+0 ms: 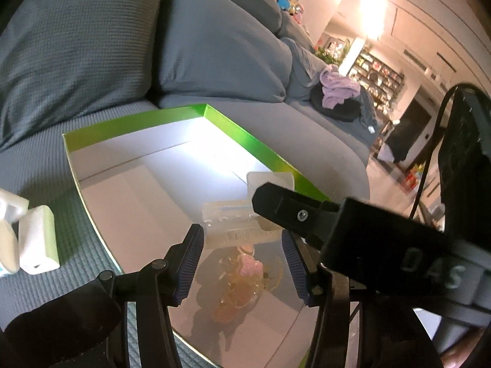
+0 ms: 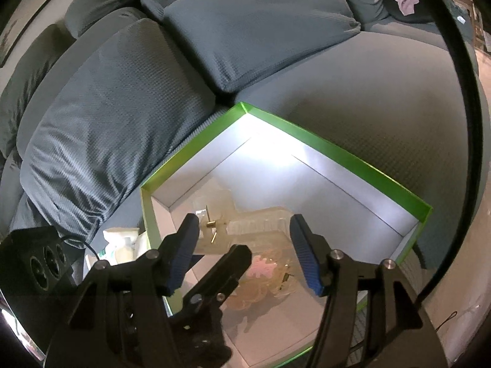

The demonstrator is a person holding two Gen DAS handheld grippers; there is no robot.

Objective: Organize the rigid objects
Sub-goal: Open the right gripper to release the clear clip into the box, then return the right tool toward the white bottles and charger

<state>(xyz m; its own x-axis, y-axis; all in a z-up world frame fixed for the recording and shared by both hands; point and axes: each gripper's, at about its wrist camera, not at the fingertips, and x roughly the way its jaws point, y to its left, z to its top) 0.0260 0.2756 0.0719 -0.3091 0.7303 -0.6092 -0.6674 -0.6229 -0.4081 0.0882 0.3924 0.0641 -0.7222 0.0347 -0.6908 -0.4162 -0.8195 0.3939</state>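
A shallow box with green sides and a white floor [image 1: 138,190] lies on the grey sofa seat; it also shows in the right wrist view [image 2: 337,190]. Inside lie a clear plastic case [image 1: 233,220] and a clear yellowish trinket with a pink piece [image 1: 242,279], seen again in the right wrist view [image 2: 264,279]. My left gripper [image 1: 242,263] is open above the trinket. My right gripper [image 2: 242,251] is open above the same spot, and its black body [image 1: 307,214] crosses the left wrist view. A small brass part [image 2: 211,224] lies by another clear piece.
A white charger block [image 1: 36,239] and other white items lie on the seat left of the box. Grey back cushions [image 2: 245,40] stand behind it. A purple cloth [image 1: 337,89] lies farther along the sofa. A cable [image 2: 460,122] hangs at the right.
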